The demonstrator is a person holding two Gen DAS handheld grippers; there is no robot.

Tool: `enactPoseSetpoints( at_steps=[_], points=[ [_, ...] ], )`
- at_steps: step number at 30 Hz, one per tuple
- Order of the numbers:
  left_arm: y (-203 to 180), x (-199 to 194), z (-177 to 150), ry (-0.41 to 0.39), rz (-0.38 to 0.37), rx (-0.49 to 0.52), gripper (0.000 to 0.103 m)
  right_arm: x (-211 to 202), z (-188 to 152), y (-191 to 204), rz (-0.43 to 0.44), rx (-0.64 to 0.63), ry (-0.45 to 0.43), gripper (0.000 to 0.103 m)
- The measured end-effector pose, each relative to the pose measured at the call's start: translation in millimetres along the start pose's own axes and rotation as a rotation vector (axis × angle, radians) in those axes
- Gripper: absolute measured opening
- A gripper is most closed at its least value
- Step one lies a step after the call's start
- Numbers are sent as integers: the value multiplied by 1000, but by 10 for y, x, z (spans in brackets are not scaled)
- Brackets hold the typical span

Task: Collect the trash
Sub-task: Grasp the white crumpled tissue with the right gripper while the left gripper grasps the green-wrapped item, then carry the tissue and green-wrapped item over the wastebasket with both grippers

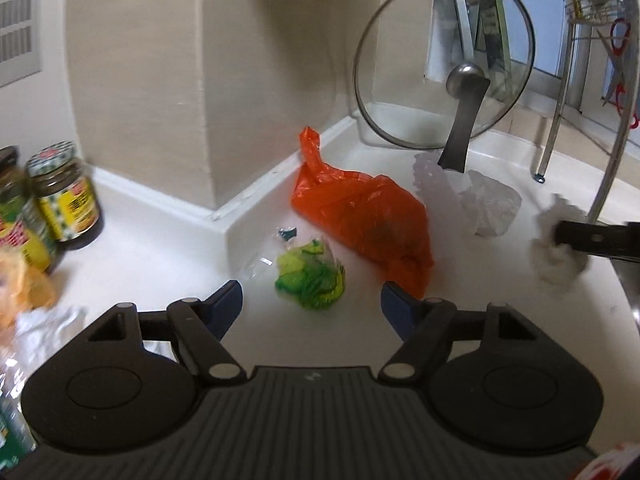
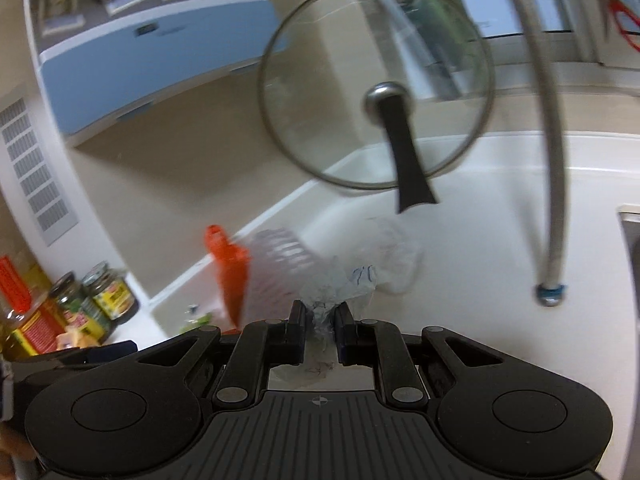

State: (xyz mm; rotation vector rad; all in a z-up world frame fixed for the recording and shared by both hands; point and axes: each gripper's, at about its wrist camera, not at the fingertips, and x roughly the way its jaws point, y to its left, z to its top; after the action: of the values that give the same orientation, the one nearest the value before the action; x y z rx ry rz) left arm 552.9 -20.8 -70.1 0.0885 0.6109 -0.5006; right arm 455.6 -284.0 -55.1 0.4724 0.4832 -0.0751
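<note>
Two grippers: both mine.
Left gripper (image 1: pixel 312 300): jaws wide, nothing between them, hovering over white counter (image 1: pixel 160 248).
Green wrapper (image 1: pixel 310 276): just ahead of the left jaws, 12 o'clock.
Orange bag (image 1: pixel 360 216): 1 o'clock, touching the wrapper.
Right gripper (image 2: pixel 320 322): clenched on crumpled clear plastic (image 2: pixel 340 280).
Glass lid (image 2: pixel 376 88): 12 o'clock, upright.
</note>
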Motion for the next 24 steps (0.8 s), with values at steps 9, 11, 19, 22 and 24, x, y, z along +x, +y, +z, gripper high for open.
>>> enactPoseSetpoints(
  at_steps=[9,11,19,22,24],
  points=[
    [1,420,94,44,28,30,74,-191,17,-352,-75,60,-15,15],
    [-10,485,103,56,31,42,74,-211,12,-402,-83,68,-15,15],
    [-4,515,81,74,41,37,42,-282,6,-528,-92,90,-9,15],
    [2,423,71,64,41,24,40,-303,7,-545,-79,100,-5,15],
    [3,316,64,52,38,8,39,-320,-3,-539,-67,98,-2,15]
  ],
)
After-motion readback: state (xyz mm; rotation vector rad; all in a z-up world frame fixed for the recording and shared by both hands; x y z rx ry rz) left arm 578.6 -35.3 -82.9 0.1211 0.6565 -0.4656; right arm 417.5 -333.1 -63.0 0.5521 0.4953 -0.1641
